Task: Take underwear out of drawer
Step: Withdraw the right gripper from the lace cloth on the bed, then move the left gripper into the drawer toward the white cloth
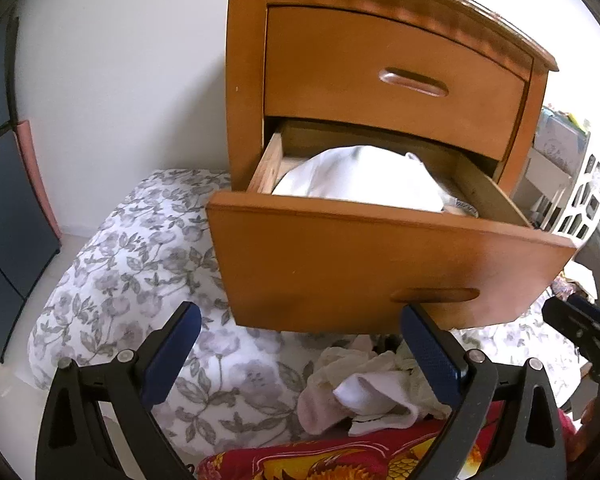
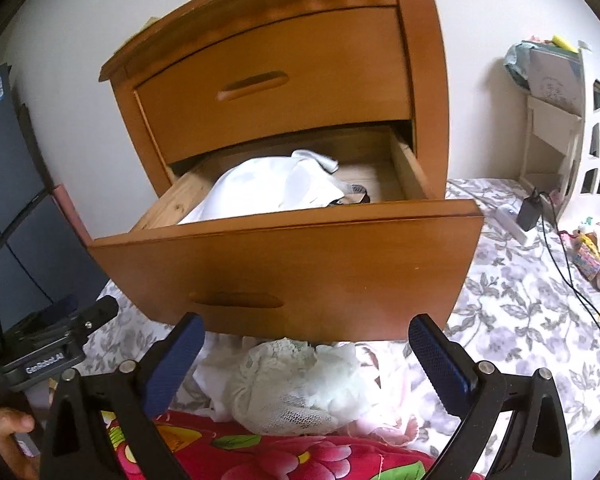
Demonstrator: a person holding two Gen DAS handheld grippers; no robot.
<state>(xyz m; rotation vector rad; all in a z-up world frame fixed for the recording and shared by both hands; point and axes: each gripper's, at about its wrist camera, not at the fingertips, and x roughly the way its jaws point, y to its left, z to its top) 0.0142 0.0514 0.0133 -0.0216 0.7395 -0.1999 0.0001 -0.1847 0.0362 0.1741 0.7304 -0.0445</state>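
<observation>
The left gripper (image 1: 300, 344) points forward with its blue-padded fingers (image 1: 172, 356) spread wide and nothing between them, level with the lower edge of the pulled-out drawer front (image 1: 380, 264). The right gripper (image 2: 306, 354) is held the same way, wide apart and empty, just below that same front edge. Each tool shows at the side of the other's view, so the two sit side by side; part of a hand (image 2: 8, 436) grips the left one at the lower left corner of the right wrist view.

The lower drawer of a wooden nightstand (image 2: 284, 80) stands open, while the upper drawer (image 1: 392, 76) is shut. Inside the open drawer lies a heap of white cloth (image 2: 268, 188) filling its left and middle part, with a small darker patterned piece (image 2: 354, 196) beside it towards the right wall; whether either is underwear is hard to tell. Below the drawer front, on a grey-flowered bedspread (image 2: 512, 304), lies a pile of pale underwear (image 2: 300, 384), lacy and white with some pink, between the grippers' fingers in both views. A red flowered cloth (image 2: 284, 456) lies at the near edge.

The nightstand backs onto a white wall (image 1: 132, 72). Dark panels (image 1: 0, 208) stand at the left, a white openwork basket (image 2: 596, 144) at the right, and a black charger with its cable (image 2: 530, 208) lies on the bedspread.
</observation>
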